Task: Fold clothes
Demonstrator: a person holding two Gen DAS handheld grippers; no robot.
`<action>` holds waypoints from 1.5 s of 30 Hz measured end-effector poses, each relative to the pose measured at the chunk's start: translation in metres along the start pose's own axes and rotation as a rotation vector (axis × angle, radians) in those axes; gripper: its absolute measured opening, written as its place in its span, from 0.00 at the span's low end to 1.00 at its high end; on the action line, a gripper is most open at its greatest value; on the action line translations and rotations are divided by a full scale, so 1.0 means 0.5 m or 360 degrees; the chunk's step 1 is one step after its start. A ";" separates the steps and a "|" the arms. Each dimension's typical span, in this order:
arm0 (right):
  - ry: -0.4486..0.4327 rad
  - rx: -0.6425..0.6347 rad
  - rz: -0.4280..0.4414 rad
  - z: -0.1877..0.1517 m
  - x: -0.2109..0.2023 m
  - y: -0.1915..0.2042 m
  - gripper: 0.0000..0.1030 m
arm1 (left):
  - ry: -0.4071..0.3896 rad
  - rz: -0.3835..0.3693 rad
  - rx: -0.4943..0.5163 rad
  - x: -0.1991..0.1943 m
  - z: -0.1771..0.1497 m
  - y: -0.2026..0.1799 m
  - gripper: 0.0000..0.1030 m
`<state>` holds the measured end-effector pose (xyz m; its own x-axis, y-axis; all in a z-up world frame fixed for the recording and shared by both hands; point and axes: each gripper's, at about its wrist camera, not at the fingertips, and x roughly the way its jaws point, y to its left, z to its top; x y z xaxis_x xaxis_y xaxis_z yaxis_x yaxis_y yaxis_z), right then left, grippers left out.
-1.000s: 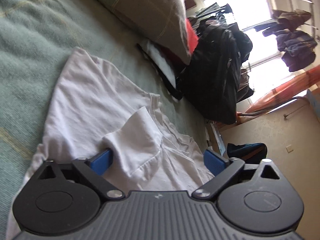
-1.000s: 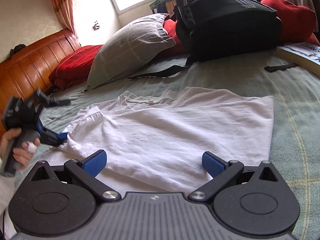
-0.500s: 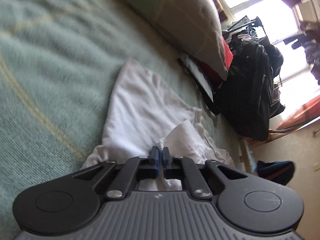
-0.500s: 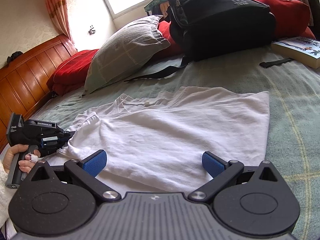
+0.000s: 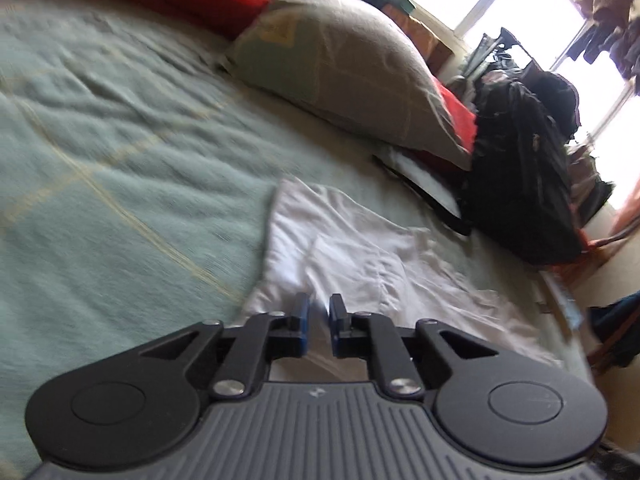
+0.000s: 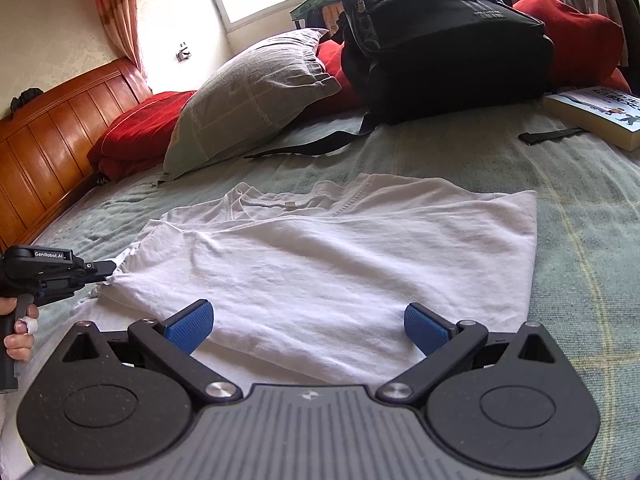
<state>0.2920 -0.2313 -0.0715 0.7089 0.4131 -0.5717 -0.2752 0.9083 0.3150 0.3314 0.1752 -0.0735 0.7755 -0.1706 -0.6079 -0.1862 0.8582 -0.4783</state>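
A white T-shirt [image 6: 340, 256] lies spread on the green blanket [image 6: 580, 216], collar toward the pillows. My left gripper [image 6: 106, 268] sits at the shirt's left sleeve edge, which is drawn up to its tip. In the left wrist view the left gripper [image 5: 318, 300] shows a narrow gap with white cloth of the T-shirt [image 5: 360, 248] in it; its jaws are opening slightly. My right gripper [image 6: 307, 309] hovers open over the shirt's near hem, nothing between its blue pads [image 6: 188, 326].
A grey pillow [image 6: 248, 104] and red pillows [image 6: 136, 140] lie at the wooden headboard [image 6: 52, 128]. A black backpack [image 6: 440, 36] and a book [image 6: 592, 112] sit at the back right. A hand [image 6: 18, 340] holds the left gripper's handle.
The left gripper went from wide open to closed on the sleeve edge, then rose and turned, with its jaws now slightly apart. The right gripper stayed put.
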 end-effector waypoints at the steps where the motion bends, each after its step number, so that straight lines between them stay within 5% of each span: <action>1: 0.0000 -0.0001 0.0001 0.000 -0.001 0.000 1.00 | -0.0046 0.0061 0.0037 -0.015 0.001 -0.001 0.10; 2: 0.0000 0.0000 0.0002 0.001 -0.001 -0.001 1.00 | -0.0091 0.0121 0.0075 -0.030 0.001 -0.001 0.11; 6: -0.0002 -0.0001 0.0000 0.001 0.001 0.000 1.00 | -0.0150 0.0015 0.0213 -0.047 0.022 -0.032 0.24; 13: 0.0008 -0.0025 -0.0019 0.002 0.001 0.005 1.00 | 0.0145 -0.0239 0.0277 0.066 0.031 -0.085 0.29; 15: 0.0013 -0.0029 -0.0025 0.002 0.000 0.005 1.00 | 0.0198 -0.0139 0.0247 0.097 0.029 -0.079 0.26; 16: 0.0014 -0.0032 -0.0026 0.002 -0.001 0.005 1.00 | 0.0188 -0.0084 0.0235 0.106 0.031 -0.069 0.14; 19: 0.0018 -0.0046 -0.0026 0.001 -0.002 0.006 1.00 | 0.0087 0.0086 0.0228 0.094 0.044 -0.059 0.12; 23: 0.0017 -0.0075 -0.0040 0.001 -0.002 0.010 1.00 | 0.0033 -0.0021 0.0353 0.050 0.039 -0.095 0.45; 25: 0.0004 -0.0102 -0.0044 0.005 -0.004 0.015 1.00 | 0.0000 -0.0116 0.0474 0.027 0.026 -0.124 0.50; 28: -0.0008 -0.0192 -0.0074 0.015 0.000 0.030 1.00 | 0.0132 -0.0277 0.0689 0.035 -0.011 -0.165 0.65; 33: 0.0131 -0.0349 -0.0162 0.012 0.050 0.010 1.00 | 0.0180 -0.0173 0.0817 0.059 -0.063 -0.156 0.64; 41: 0.0085 -0.0336 -0.0151 0.096 0.041 -0.011 1.00 | 0.0160 -0.0307 0.0817 0.058 -0.019 -0.187 0.71; 45: 0.0194 -0.0278 -0.0359 0.125 0.147 -0.052 1.00 | 0.0170 -0.0122 0.0799 0.114 -0.018 -0.179 0.71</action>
<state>0.3920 -0.2284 -0.0743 0.6844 0.1948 -0.7026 -0.2345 0.9713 0.0408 0.3870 0.0843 -0.0712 0.7046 -0.2683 -0.6569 0.2016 0.9633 -0.1772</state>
